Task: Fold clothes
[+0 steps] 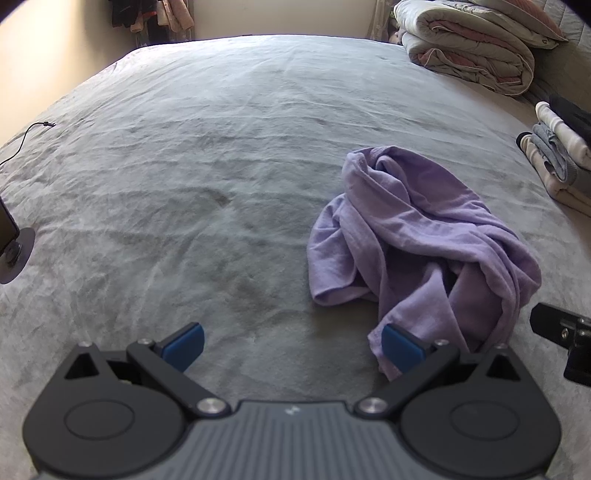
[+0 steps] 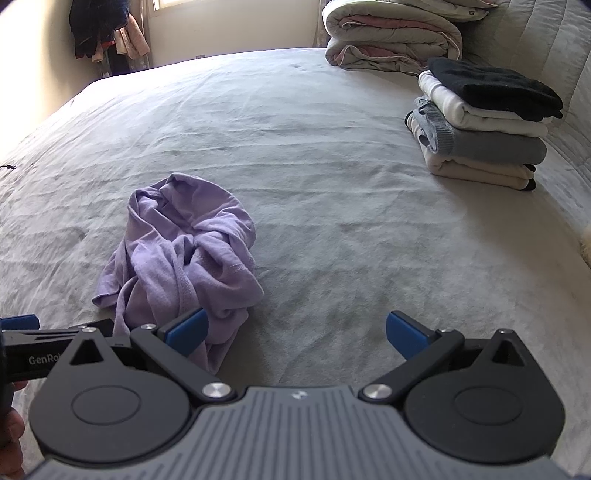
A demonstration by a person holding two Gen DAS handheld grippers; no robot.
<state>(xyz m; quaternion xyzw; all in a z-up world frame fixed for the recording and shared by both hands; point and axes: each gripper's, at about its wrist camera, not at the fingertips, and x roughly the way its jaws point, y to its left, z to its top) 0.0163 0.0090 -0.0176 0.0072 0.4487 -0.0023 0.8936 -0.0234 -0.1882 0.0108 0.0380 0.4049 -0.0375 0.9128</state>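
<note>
Black "GenRo…" claw (image 2: 20,321), lilac shirt (image 2: 184,254)

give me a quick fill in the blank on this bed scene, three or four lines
1. The crumpled garment on the bed is ____ in colour.
2. The top item of the folded stack is ____.
3. Both the left gripper and right gripper have their jaws ____.
4. The rolled comforter lies ____ the stack.

Missing words: purple; black; open; behind

A grey bed cover (image 1: 207,155) is spread wide and wrinkled. A rolled duvet (image 2: 391,35) is placed at the far edge. A black cable (image 1: 26,138) is laid at the left side, and a small stand with a round base (image 1: 14,251) is seen nearby.
</note>
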